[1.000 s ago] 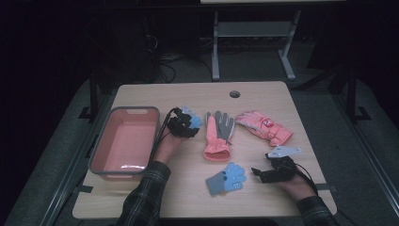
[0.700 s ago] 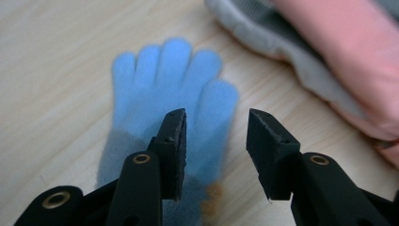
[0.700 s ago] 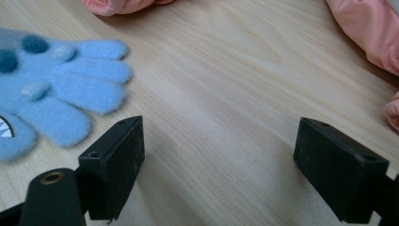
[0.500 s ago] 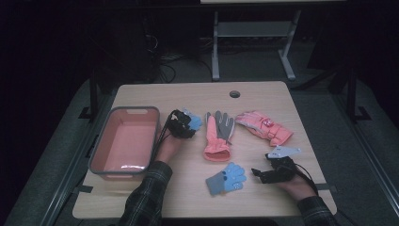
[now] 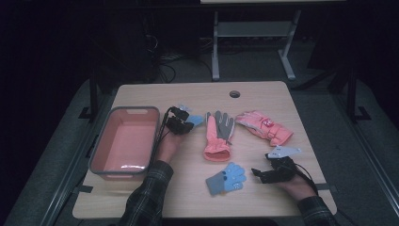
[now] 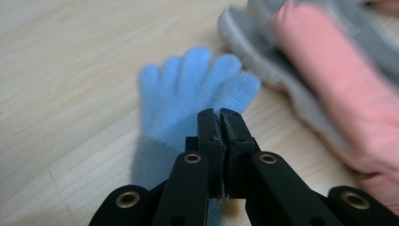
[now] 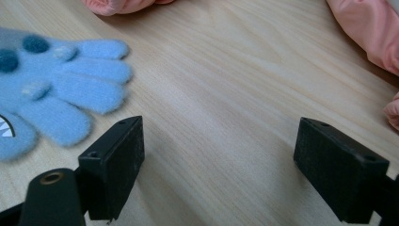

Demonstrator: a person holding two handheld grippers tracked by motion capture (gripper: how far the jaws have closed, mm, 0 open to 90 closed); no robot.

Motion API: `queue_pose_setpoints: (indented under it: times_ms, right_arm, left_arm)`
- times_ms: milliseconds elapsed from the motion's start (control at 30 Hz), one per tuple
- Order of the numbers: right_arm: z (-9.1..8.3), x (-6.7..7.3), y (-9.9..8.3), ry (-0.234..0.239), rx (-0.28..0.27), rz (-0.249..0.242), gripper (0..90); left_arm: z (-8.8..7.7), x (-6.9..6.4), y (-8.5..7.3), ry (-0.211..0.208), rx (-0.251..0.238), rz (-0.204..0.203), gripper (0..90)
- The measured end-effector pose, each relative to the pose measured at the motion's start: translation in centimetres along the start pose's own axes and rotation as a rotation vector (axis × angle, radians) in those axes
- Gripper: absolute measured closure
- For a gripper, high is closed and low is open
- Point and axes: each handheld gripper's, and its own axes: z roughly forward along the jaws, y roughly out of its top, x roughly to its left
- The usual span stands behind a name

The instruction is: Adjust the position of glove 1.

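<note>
Left tongs point(image 6: 220, 115) pinched shut, apparently on blue glove point(image 6: 188, 89) beside tray point(image 5: 99, 146). Right tongs point(image 7: 219, 165) gaped wide, empty; second blue glove point(image 7: 51, 89) just left, on desk point(image 7: 226, 84).

**No readable text in any view**

No words, numbers, brand names or signs can be read. The pink glove point(image 5: 265, 125) carries a small red patch, too tiny and blurred to make out. The blue glove point(image 5: 227, 178) nearest the person shows dark dots and a toothy pattern, not lettering.
</note>
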Motion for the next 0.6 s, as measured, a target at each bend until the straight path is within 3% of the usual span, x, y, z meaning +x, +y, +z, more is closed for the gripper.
queue_pose_setpoints:
  times_ms: [300,400,500,600]
  right_arm:
    - [0.1,0.0,0.0,0.002,0.001,0.000,15.4]
    - [0.1,0.0,0.0,0.002,0.002,0.000,15.3]
    - [0.0,0.1,0.0,0.010,0.006,-0.002,15.5]
    - [-0.2,0.1,0.3,0.027,0.015,-0.015,25.7]
  left_arm:
    - [-4.2,-0.5,1.1,-0.033,-0.043,0.008,87.6]
    - [-5.3,-0.7,1.2,-0.076,-0.064,-0.020,87.6]
    - [-6.2,-1.1,1.3,-0.112,-0.072,-0.009,87.6]
    - [-6.9,-1.5,1.2,-0.140,-0.080,-0.003,87.6]
